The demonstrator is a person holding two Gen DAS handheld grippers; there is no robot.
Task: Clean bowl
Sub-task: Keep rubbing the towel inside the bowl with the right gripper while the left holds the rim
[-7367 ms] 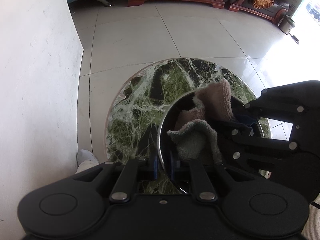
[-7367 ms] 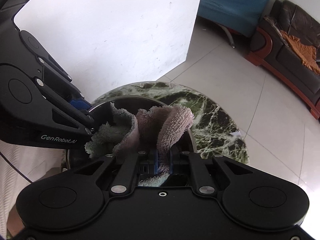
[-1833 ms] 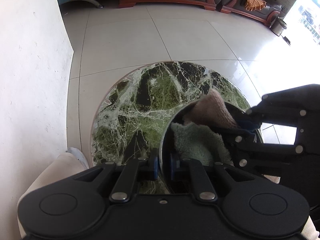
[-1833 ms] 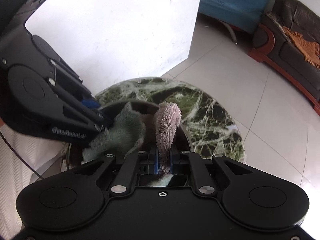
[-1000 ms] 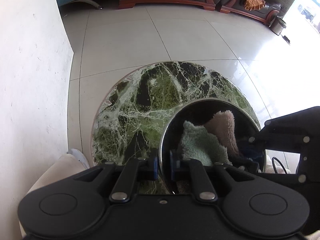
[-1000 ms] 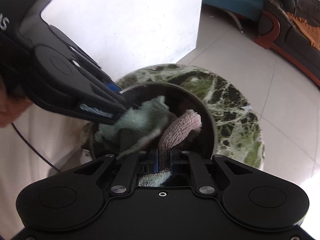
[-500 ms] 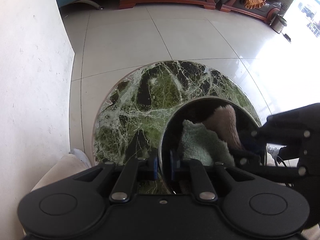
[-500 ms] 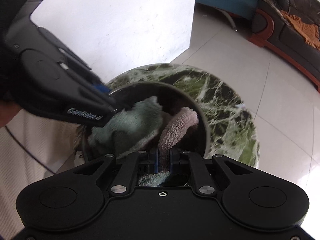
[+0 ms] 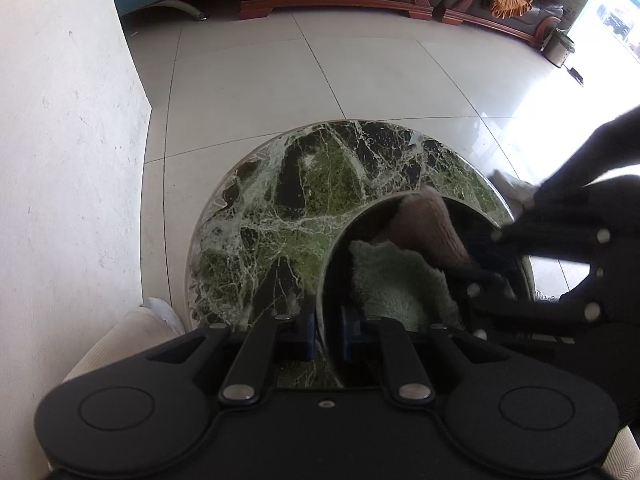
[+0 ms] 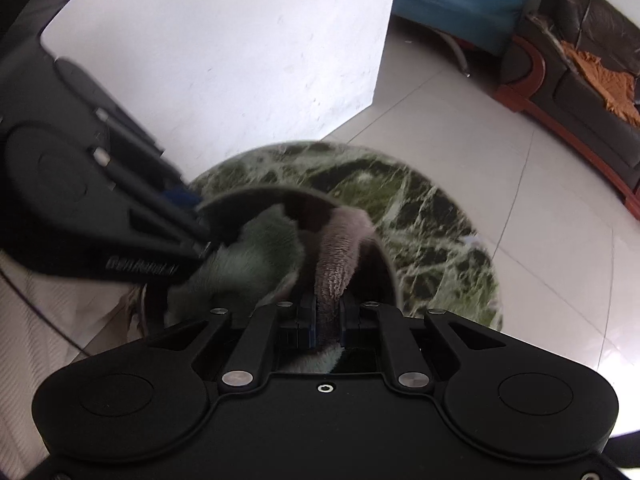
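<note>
Down on the round marble worktop (image 9: 280, 216) sits the metal bowl (image 9: 326, 280), its near rim pinched by the left gripper (image 9: 326, 330). Inside it, the right gripper (image 10: 327, 326) is clamped on a pink-and-green cloth (image 10: 336, 256) bunched against the bowl's wall.

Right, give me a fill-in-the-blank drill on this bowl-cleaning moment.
1. The left gripper is shut on the bowl's ____.
2. The right gripper holds a pink-and-green ____ inside the metal bowl.
3. The bowl sits on a round green ____ table.

Missing words: rim; cloth; marble
</note>
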